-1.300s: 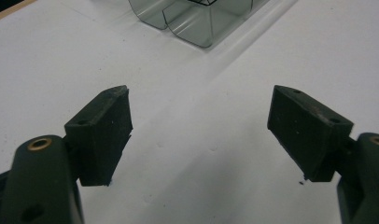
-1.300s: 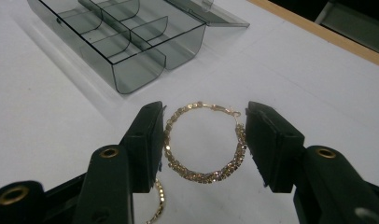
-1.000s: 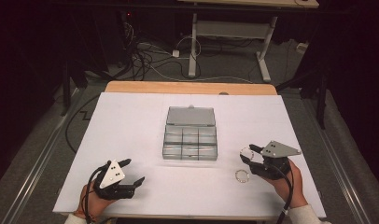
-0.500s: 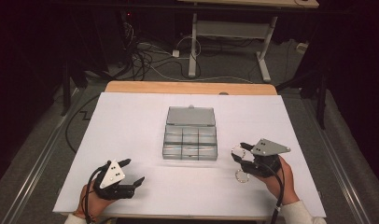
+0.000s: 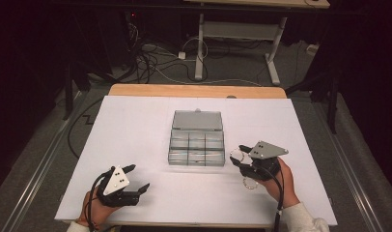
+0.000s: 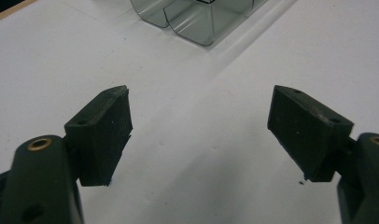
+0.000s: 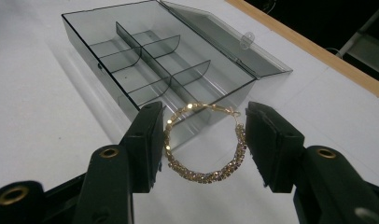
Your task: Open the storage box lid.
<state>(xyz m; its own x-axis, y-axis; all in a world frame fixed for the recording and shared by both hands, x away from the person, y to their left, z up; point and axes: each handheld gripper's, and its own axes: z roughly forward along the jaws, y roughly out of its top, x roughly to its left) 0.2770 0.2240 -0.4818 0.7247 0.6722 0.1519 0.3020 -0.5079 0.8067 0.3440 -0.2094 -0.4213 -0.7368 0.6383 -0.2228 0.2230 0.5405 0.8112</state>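
The right gripper [image 7: 201, 140] clamps a gold hoop earring [image 7: 204, 142] between its jaws, just right of the open grey compartment box [image 5: 196, 140]. A 2nd hoop [image 5: 250, 183] lies on the white table [image 5: 136, 125] nearby. The left gripper [image 6: 199, 130] rests wide open at the near left, holding nothing.

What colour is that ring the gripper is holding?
Gold and sparkly hoop, clearest in the right gripper view.
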